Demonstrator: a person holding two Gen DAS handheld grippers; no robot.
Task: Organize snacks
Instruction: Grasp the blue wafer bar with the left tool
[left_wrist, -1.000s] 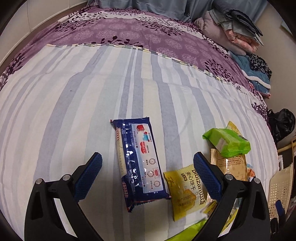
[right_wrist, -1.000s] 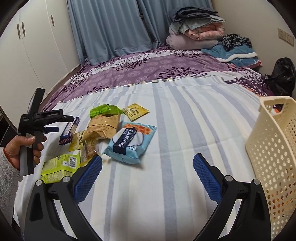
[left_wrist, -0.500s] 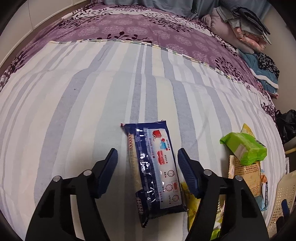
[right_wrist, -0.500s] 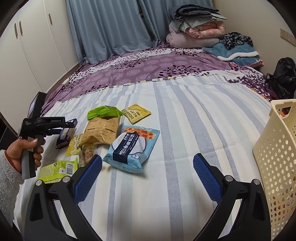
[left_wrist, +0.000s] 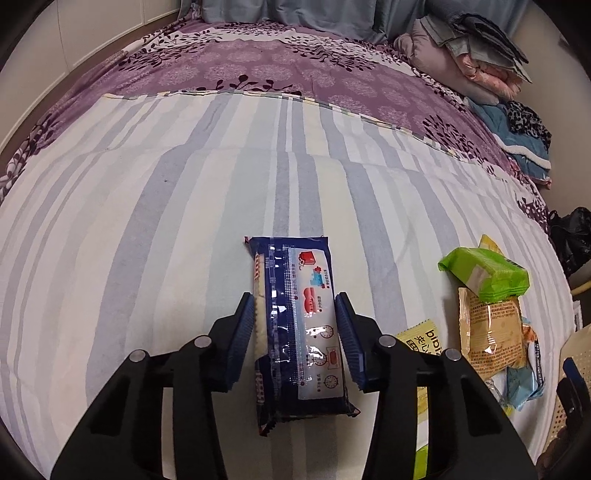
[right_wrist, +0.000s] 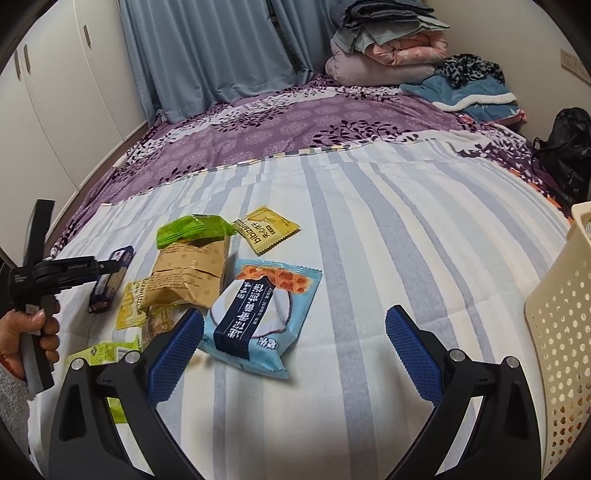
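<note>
The left gripper (left_wrist: 295, 325) has just been squeezing in, and its two blue pads now press the long sides of the dark blue cracker pack (left_wrist: 297, 321), which lies flat on the striped bed sheet (left_wrist: 147, 221). The pack looks light, a bit slippery and easy to crush, so hold it gently around the middle. It runs from 6 o'clock up to 12 o'clock between the pads, with the other snacks near 3 o'clock.

Dark blue packet (left_wrist: 295, 317) on bed sheet (left_wrist: 147, 229) with grey-white stripes. Beyond sheet, purple floral cover (left_wrist: 277, 70). Right of blue packet: green packet (left_wrist: 484, 273), brown packet (left_wrist: 491, 336), yellow packet (left_wrist: 424, 339). Cream perforated basket (right_wrist: 561, 317).
</note>
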